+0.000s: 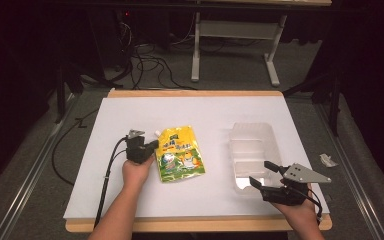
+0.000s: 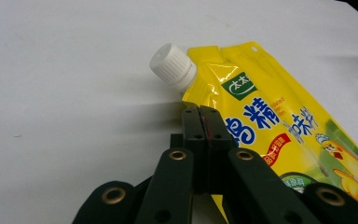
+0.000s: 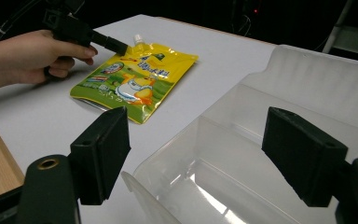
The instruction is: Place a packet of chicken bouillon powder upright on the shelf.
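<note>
Left gripper (image 2: 204, 116) clamped, fingers (image 2: 193, 128) pressed together on the upper edge of the yellow spout pouch (image 2: 279, 135), just below the white cap (image 2: 171, 65), which stands beyond the fingertips and slightly to one side. Pouch (image 1: 180, 152) lying flat on the white surface (image 1: 130, 120), printed face up, bulk extending away from the left fingers toward the clear plastic bin (image 1: 252, 150). No clear lift visible from the high view: bottom edge of the pouch resting on the surface. Right gripper (image 1: 262, 175) held wide, nothing between its fingers (image 3: 103, 149), fingers straddling the near rim of the bin (image 3: 242, 140) without visible contact; whether the pads touch the wall cannot be told. Bin empty, standing well apart from the pouch, directly ahead of the right fingers. Progress judged as early: grasp on the pouch secured, transfer not yet begun. Remaining, as a judgement: raise the pouch clear of the surface, carry it across to the bin, lower it inside, release. Possible steadying of the bin by the right fingers during placement. Risk to note: a thin-edge grip near the spout, so sag or swing of the heavier lower part likely on lifting.
</note>
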A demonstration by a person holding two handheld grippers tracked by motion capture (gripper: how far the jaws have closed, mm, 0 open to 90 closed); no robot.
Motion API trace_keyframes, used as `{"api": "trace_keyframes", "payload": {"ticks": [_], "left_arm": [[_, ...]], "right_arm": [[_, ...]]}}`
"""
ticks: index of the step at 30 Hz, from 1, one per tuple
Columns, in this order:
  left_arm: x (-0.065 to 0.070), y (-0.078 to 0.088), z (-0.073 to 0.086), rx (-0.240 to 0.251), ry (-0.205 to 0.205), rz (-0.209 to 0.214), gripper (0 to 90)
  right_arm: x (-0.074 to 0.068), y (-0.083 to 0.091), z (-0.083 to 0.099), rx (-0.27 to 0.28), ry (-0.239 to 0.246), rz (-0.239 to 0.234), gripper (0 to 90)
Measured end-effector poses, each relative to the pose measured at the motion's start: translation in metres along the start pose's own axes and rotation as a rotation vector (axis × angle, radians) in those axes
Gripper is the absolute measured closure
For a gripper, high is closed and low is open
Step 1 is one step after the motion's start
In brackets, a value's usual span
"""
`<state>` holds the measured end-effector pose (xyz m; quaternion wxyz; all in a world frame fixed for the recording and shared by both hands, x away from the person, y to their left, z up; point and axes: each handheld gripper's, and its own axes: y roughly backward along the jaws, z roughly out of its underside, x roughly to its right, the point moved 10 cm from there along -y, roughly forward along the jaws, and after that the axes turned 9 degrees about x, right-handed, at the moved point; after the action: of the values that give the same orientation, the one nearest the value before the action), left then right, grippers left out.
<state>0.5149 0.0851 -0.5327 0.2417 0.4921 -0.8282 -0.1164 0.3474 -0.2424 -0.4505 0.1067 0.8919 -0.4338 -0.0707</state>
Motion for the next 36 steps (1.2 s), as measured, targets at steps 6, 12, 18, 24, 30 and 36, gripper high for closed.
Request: {"api": "trace_keyframes", "payload": {"ticks": [6,12,18,24,30,36], "left_arm": [[0.009,0.008,-0.008,0.058,-0.059,-0.031,90.0],[0.017,0.019,-0.016,0.112,-0.101,-0.04,90.0],[0.026,0.034,-0.022,0.158,-0.15,-0.054,90.0],[0.035,0.049,-0.026,0.197,-0.198,-0.055,90.0],[0.044,0.064,-0.028,0.231,-0.235,-0.056,90.0],[0.053,0.077,-0.028,0.269,-0.268,-0.058,90.0]], "right_arm": [[-0.001,0.001,-0.001,0.005,0.006,-0.002,23.6],[-0.001,0.002,-0.002,0.009,0.007,-0.001,23.6],[-0.001,0.003,-0.004,0.014,0.008,0.002,23.7],[-0.002,0.005,-0.005,0.02,0.01,-0.002,23.7],[-0.003,0.005,-0.007,0.025,0.013,-0.006,23.6],[-0.006,0.005,-0.007,0.027,0.015,-0.014,23.2]]}}
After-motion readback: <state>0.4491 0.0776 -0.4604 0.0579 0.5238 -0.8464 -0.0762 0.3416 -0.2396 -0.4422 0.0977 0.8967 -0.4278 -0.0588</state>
